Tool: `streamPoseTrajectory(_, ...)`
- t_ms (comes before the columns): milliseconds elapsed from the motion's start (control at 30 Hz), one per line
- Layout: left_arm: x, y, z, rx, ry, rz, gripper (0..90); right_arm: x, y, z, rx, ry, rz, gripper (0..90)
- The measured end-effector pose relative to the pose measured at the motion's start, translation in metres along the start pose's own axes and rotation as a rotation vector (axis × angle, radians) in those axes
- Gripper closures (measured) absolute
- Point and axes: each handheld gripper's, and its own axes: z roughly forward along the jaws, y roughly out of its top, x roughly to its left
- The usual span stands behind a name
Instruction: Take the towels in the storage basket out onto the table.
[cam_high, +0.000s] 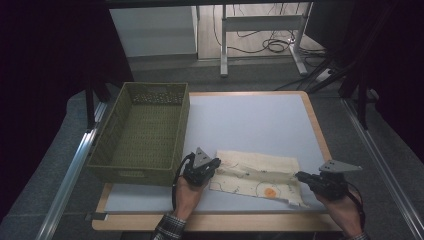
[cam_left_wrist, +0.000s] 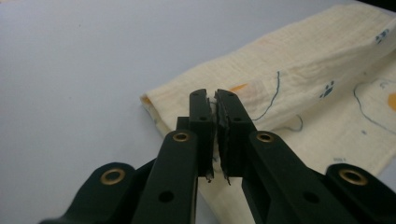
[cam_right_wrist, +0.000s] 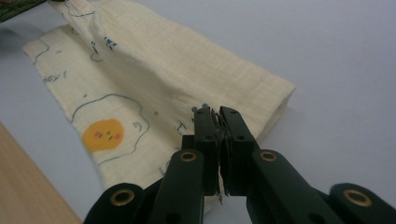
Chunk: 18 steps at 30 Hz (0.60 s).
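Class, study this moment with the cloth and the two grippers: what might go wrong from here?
1. The left gripper and right gripper stand shut over the cloth; a thin pinch might slip.
2. The half-made fold could fall open.
3. The basket sits close beside the left gripper; swinging might knock it.

A woven olive-green basket (cam_high: 142, 132) stood on the left part of the counter (cam_high: 250, 120), its long side running away from the near edge. The counter had a pale grey top with a light wooden rim. Beyond it, a white desk frame (cam_high: 260, 25) stood on the floor, with black cables (cam_high: 272, 45) lying loose beneath it.
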Motion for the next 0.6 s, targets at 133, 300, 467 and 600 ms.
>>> streamPoseTrajectory(133,-0.003,-0.010,-0.004,0.014,-0.004,0.003,85.3,0.008,-0.007,-0.004,0.006,0.007,-0.012,86.5)
streamPoseTrajectory(300,-0.006,-0.021,-0.008,0.028,-0.014,0.007,84.0,0.016,-0.018,-0.002,0.027,0.022,-0.016,86.1)
streamPoseTrajectory(467,-0.010,-0.028,-0.015,0.050,-0.038,0.009,75.5,0.019,-0.030,-0.002,0.037,0.025,-0.007,84.5)
streamPoseTrajectory(600,-0.012,-0.032,-0.022,0.054,-0.031,0.002,59.9,0.018,-0.037,-0.007,0.051,0.043,0.020,73.8)
